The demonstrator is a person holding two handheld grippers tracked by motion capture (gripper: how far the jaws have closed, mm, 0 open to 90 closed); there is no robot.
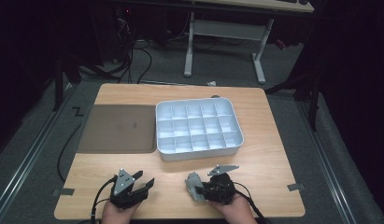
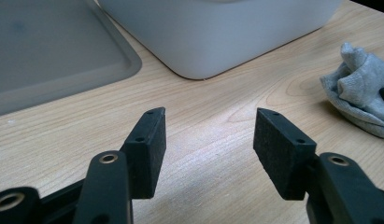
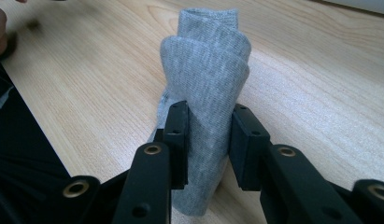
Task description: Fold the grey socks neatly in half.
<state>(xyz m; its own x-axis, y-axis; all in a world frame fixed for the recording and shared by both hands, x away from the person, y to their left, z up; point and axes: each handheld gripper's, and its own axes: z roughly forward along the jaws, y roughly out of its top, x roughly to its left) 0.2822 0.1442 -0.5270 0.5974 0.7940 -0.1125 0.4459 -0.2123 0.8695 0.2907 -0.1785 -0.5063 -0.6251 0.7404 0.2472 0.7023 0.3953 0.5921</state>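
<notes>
A rolled grey cloth (image 1: 193,183) lies on the wooden table (image 1: 269,168) near its front edge, right of centre. My right gripper (image 1: 199,189) is shut on it; in the right gripper view both black pads (image 3: 178,140) press the sides of the cloth (image 3: 208,56), which bulges beyond them. My left gripper (image 1: 145,178) rests at the front left, open, with nothing between its pads (image 2: 147,149). Bare wood shows between the jaws of the left gripper (image 2: 208,135), and the cloth (image 2: 360,93) sits off to its right.
A white box with several compartments (image 1: 199,156) stands in the middle of the table, its wall (image 2: 217,32) close ahead of the left gripper. A flat grey tray (image 1: 117,128) lies to the left of the box. Cables and a desk frame (image 1: 224,32) stand on the floor behind.
</notes>
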